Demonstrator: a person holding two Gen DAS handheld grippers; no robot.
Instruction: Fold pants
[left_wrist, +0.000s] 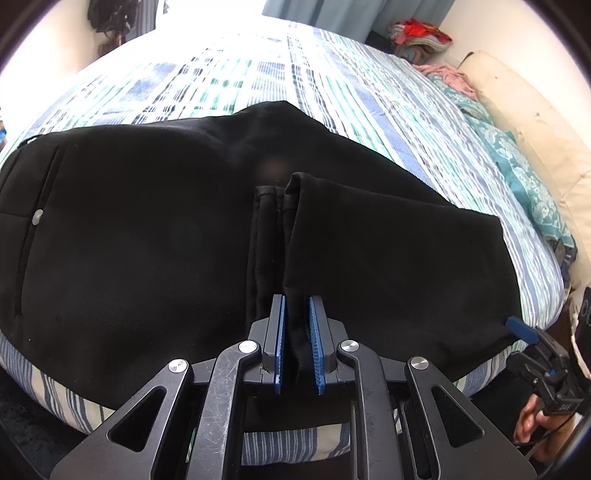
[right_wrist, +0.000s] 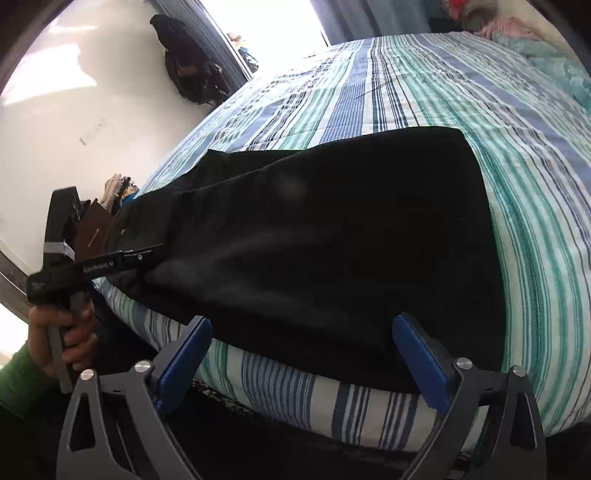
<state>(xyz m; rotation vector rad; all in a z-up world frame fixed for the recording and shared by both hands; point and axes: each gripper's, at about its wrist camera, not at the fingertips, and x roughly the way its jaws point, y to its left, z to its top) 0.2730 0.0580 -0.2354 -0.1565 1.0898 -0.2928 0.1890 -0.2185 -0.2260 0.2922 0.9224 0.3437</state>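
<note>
Pants (left_wrist: 147, 229) lie on the bed (left_wrist: 332, 96); left tongs (left_wrist: 297, 332) pinch the hems, right tongs (right_wrist: 301, 354) gape empty: grip the near edge squarely.

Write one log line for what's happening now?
left gripper: shut on pants hem | right gripper: open, at pants edge | pants: on bed

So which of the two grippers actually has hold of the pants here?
The left gripper: its jaws are pinched on a fold of the black pants. The right gripper has its jaws spread wide at the bed's edge, gripping nothing.
</note>
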